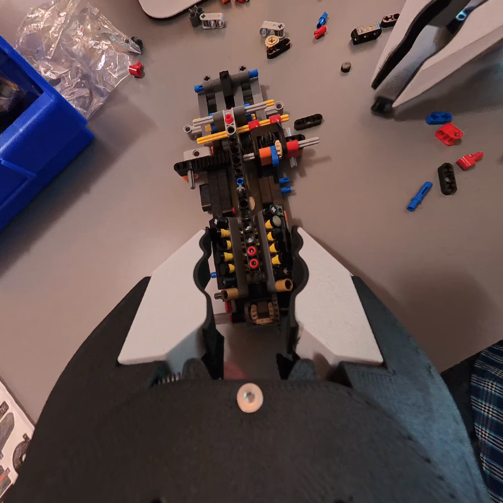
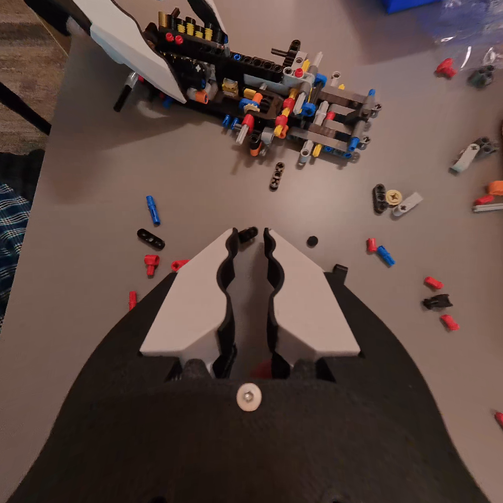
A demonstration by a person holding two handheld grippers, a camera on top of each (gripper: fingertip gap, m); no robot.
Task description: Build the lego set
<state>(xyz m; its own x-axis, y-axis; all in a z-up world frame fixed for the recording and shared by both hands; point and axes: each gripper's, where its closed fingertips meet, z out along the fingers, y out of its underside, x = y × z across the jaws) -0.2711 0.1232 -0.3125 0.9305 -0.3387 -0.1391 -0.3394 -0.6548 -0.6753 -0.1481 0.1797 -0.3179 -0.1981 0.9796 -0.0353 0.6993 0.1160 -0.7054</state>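
The long lego chassis model [image 1: 239,152] lies on the grey table, built of black beams, yellow axles, and blue and red pins. My left gripper [image 1: 250,231] is shut on its near engine end, with the yellow cylinders between the fingers. It also shows in the right wrist view [image 2: 202,64], clamped on the same model [image 2: 285,109]. My right gripper [image 2: 250,231] is open, low over the table. A small black piece [image 2: 247,234] lies between its tips, against the left finger. The right gripper shows in the left wrist view [image 1: 382,100], to the right of the model.
A blue bin [image 1: 40,130] and a clear plastic bag [image 1: 73,49] are at the left. Loose pieces lie around: a blue pin [image 2: 153,210], a black beam [image 2: 150,239], red connectors [image 2: 151,262], a black disc [image 2: 312,241]. The table edge [image 2: 54,114] runs at the left. My right tips are roughly 4 cm from the black disc [image 2: 312,241]. It is also in sight in the left wrist view [image 1: 347,67].
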